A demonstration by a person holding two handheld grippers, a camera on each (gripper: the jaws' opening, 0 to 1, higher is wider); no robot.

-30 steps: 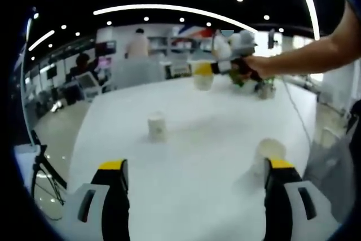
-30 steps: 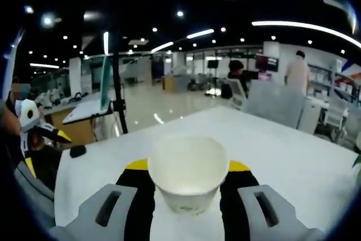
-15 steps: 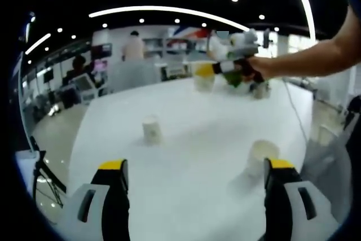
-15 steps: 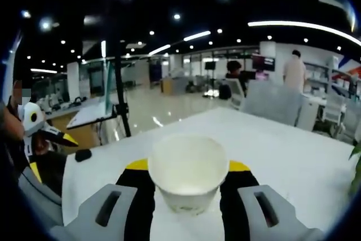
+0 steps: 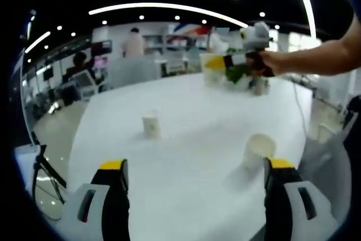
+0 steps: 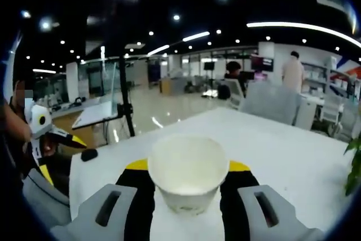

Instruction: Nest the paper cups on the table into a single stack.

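The right tongs (image 6: 186, 187) clamp 1 paper cup (image 6: 188, 171) by its sides below the rim, mouth toward the camera. It looks light and thin-walled, so a hard squeeze would likely crease it; holding low on the wall seems safest. The left tongs (image 5: 196, 182) stand wide open and empty. Ahead of them, 1 cup (image 5: 150, 124) sits well beyond the left jaw, another (image 5: 258, 150) just past the right jaw. The white worktop (image 5: 192, 111) looks smooth, perhaps slippery, within a bright open office.
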